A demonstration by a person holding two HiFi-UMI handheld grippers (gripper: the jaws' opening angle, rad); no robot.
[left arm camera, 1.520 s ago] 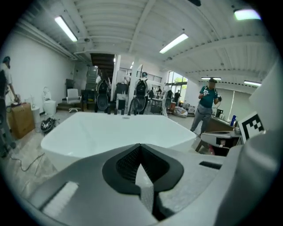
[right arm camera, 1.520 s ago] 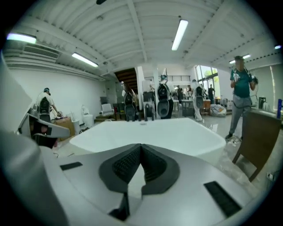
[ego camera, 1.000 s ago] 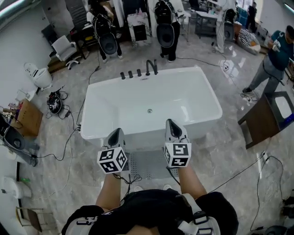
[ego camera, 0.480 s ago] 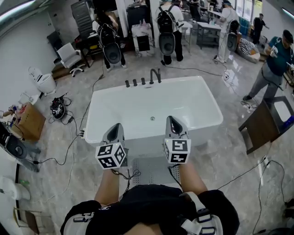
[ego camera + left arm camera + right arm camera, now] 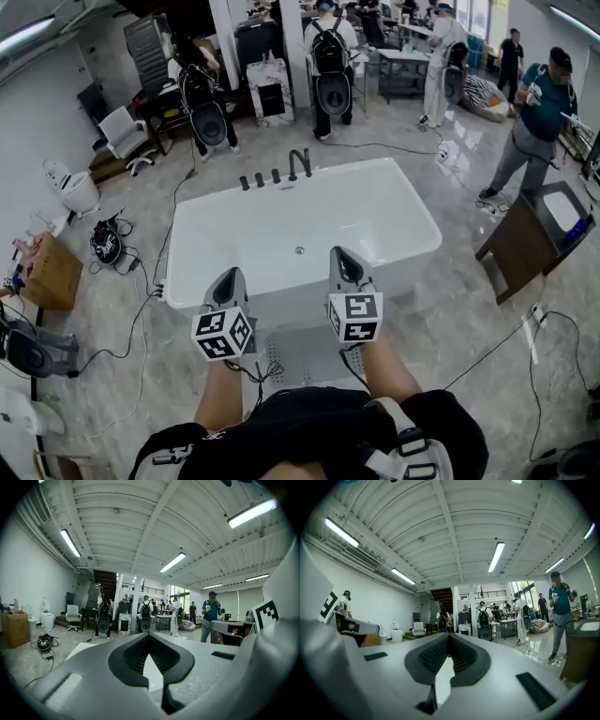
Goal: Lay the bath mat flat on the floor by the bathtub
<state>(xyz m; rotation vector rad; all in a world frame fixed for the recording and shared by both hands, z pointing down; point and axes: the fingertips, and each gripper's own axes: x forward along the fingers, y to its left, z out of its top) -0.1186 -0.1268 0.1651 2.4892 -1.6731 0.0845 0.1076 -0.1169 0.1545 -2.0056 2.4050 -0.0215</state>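
L tool [image 5: 231, 277], R tool [image 5: 340, 256]: jaws closed.

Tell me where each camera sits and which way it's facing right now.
Head view: on the person's head, facing steeply down at the bathtub and bath mat; shows both forearms, left gripper, right gripper.
Left gripper view: on that gripper, facing level across the room; shows its shut jaws.
Right gripper view: likewise, on the right gripper; shut jaws too.
Shared: all three catch the person in the teal shirt.
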